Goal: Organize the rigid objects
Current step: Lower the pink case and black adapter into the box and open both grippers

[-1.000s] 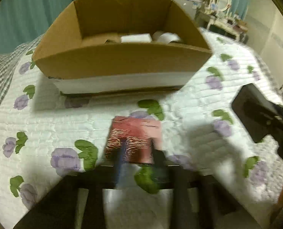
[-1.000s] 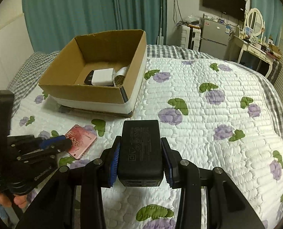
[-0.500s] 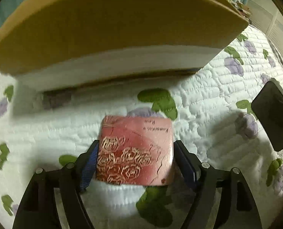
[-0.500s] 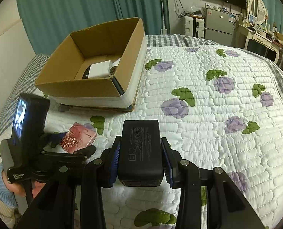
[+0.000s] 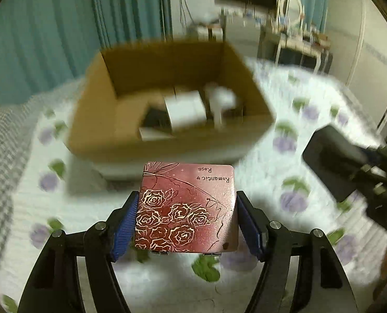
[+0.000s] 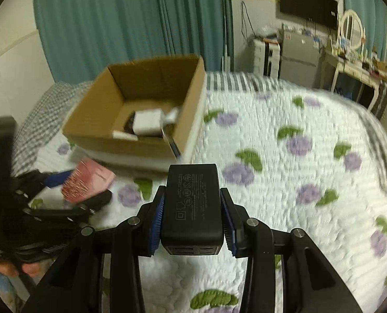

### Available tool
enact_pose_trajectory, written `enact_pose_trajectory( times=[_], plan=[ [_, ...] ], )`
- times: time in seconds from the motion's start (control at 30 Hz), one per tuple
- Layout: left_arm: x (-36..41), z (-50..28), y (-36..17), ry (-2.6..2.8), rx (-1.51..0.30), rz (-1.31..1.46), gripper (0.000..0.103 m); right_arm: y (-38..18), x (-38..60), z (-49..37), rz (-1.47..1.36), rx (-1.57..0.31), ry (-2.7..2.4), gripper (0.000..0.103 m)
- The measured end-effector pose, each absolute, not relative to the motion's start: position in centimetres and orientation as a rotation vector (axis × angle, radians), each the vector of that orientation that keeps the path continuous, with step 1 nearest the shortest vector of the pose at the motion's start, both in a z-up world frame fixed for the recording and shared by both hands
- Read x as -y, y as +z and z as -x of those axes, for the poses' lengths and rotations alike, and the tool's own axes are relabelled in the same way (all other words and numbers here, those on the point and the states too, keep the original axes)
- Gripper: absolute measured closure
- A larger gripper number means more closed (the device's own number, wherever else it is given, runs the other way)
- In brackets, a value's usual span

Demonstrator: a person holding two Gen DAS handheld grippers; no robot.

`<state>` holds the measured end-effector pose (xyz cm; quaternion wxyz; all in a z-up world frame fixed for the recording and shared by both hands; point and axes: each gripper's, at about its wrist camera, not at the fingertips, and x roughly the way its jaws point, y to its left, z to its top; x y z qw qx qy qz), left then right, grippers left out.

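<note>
Gripping a pink rose-print case (image 5: 186,208) between its blue pads, left claw (image 5: 186,224) clenched on both side edges, case raised off the floral bed quilt (image 6: 284,182) before the open cardboard box (image 5: 167,140). Lifted and pulled back since half a second ago, when low against the box wall. Right claw (image 6: 192,221) clamped on a black charger block (image 6: 192,203), unchanged.
</note>
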<state>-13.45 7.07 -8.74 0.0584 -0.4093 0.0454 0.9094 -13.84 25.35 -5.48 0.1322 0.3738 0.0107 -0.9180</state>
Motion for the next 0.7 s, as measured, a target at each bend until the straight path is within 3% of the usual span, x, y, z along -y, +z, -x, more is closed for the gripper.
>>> enact_pose_trajectory(
  times=[0.17,0.3,0.7],
  plan=[
    [-6.0,16.7,-3.5,2.81,-0.079,1.095,0.031,-1.8,-24.7,16.3,-0.96,-0.048,-2.682,0.065],
    [-4.9,21.2,-2.6,2.852,-0.088,1.085,0.031,-0.3,-23.9,19.5,-0.88,-0.057,-2.683,0.065],
    [-4.1,30.3,-8.9,2.819,-0.107,1.283,0.029,-3.8,-23.9,23.2,-0.936,-0.03,-2.638,0.065]
  ],
)
